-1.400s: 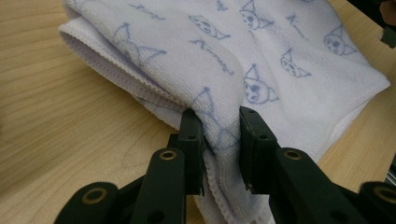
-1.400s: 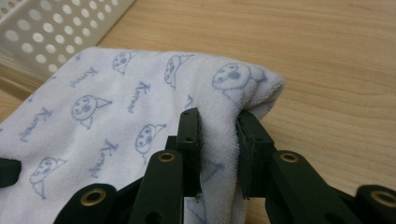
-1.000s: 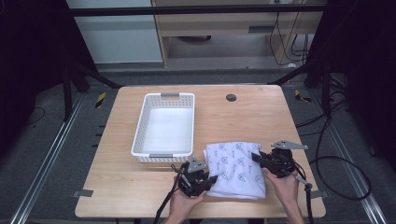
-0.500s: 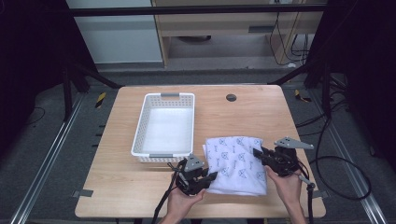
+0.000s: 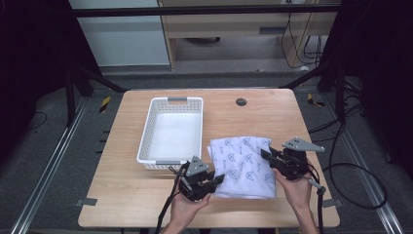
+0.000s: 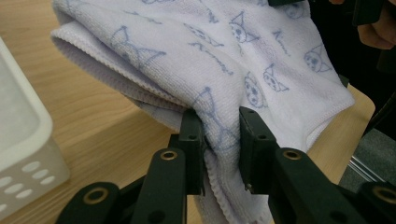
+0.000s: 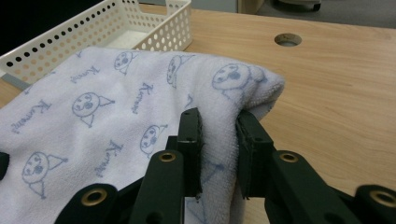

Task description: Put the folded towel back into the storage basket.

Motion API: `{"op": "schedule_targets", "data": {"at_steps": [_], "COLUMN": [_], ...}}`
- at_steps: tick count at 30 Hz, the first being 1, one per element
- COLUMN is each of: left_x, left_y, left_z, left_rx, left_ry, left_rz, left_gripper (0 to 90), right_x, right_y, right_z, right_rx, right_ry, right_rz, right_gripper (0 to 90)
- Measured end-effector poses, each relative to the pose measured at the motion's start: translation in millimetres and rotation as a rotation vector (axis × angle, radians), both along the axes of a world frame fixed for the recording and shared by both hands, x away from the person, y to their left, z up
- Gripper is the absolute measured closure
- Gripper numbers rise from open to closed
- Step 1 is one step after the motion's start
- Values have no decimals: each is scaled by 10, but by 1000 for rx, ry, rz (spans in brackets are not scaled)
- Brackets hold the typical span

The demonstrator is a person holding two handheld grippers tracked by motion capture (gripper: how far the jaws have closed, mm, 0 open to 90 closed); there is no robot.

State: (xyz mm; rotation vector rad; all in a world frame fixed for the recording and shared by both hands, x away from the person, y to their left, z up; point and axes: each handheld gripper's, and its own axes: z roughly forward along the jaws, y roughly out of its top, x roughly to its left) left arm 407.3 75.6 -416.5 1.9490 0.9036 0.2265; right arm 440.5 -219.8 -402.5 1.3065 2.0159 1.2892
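Towel point(image 5: 243, 163), white with a pale blue cartoon print, lies folded in the lower right of the high view, on the table point(image 5: 126, 204), just right of the white basket point(image 5: 171, 131) and apart from it. Bare wood stretches above it toward the round hole point(image 5: 241, 102) and below toward the near table edge. The left gripper point(image 5: 218, 179) pinches the towel's lower left border and the right gripper point(image 5: 265, 155) pinches its right border; both pairs of jaws press on bunched cloth. Each hand comes up from the bottom edge, forearms angled inward. The left gripper view shows the layered hem point(image 6: 116, 79) raised off the wood beneath it, with the basket's corner at lower left. The right gripper view shows a rounded fold point(image 7: 252, 86) lifted above the tabletop.
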Motion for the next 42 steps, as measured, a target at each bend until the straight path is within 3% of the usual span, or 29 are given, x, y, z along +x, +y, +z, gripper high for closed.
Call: {"op": "schedule_targets", "data": {"at_steps": [13, 21, 33, 42], "left_x": [50, 109, 164, 211], "left_y": [124, 303, 701, 927], "left_z": [228, 364, 524, 567], "left_rx": [-21, -42, -49, -65], "left_ry": [-52, -73, -105, -112], "left_rz": [14, 37, 92, 143], "left_gripper": [728, 728, 729, 730], "right_x": [59, 136, 294, 406], "right_y": [134, 285, 710, 967], "right_z": [238, 372, 569, 657], "right_rx": [6, 21, 8, 3], "right_ry": [-57, -88, -122, -138], "right_rz": [-1, 3, 30, 45], "right_gripper": [740, 739, 738, 735]}}
